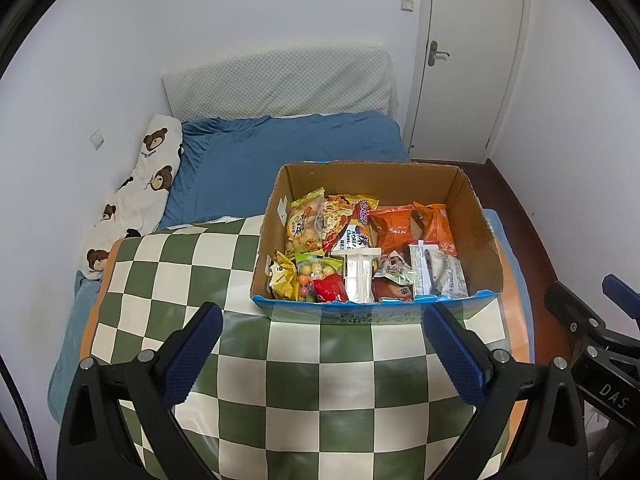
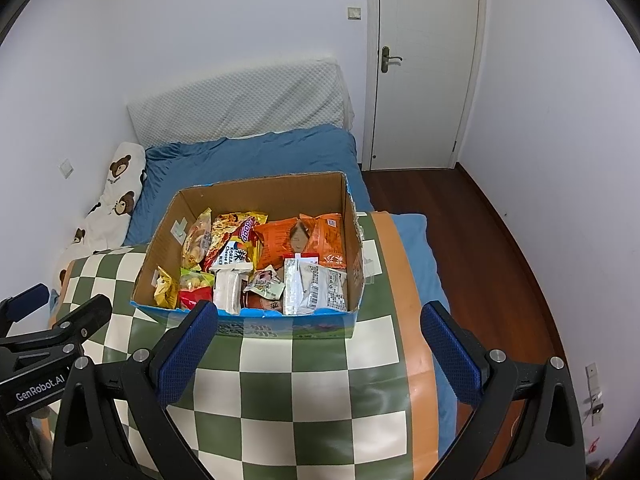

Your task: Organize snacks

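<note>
A cardboard box stands on a green-and-white checkered cloth. It is full of snack packets: orange bags, a yellow biscuit bag, a red packet, white packets. My left gripper is open and empty, just in front of the box's near wall. My right gripper is open and empty, at the box's near right corner. Each gripper shows at the other view's edge.
A bed with a blue sheet, a bear-print pillow and a white headboard cushion lies behind the box. A white door stands at the right. Dark wooden floor runs along the right side.
</note>
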Demonstrator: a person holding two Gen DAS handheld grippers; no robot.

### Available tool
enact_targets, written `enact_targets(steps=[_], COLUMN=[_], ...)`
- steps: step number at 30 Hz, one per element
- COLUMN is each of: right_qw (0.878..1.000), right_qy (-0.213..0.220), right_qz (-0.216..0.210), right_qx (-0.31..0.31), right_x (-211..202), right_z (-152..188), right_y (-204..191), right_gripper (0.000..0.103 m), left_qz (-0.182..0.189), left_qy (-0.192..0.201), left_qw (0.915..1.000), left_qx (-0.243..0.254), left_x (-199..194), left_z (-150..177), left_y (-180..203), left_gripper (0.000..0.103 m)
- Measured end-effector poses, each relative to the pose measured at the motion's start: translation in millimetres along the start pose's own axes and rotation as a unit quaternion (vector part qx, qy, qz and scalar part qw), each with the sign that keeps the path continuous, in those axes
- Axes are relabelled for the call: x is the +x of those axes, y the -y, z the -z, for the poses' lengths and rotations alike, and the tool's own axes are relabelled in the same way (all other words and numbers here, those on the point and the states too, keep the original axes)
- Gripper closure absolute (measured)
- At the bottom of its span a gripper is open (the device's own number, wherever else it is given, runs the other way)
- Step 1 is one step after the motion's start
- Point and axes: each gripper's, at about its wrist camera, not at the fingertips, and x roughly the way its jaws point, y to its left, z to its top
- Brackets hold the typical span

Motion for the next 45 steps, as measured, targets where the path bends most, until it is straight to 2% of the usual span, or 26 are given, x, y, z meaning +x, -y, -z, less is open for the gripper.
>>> enact_targets(steps=[45], right_qw=[1.0], right_qy=[0.004], right_qz=[0.004], right_qx=[0.007], right_x=[-8.8], right_z=[0.2], right_y=[2.4], right_gripper=[0.0], left_qz=[0.003], left_qy=[0.007], left_qw=[1.0], left_qx=[0.001], left_x=[-7.6], left_z=[3.7], left_y=[2.5], left_gripper=[0.0])
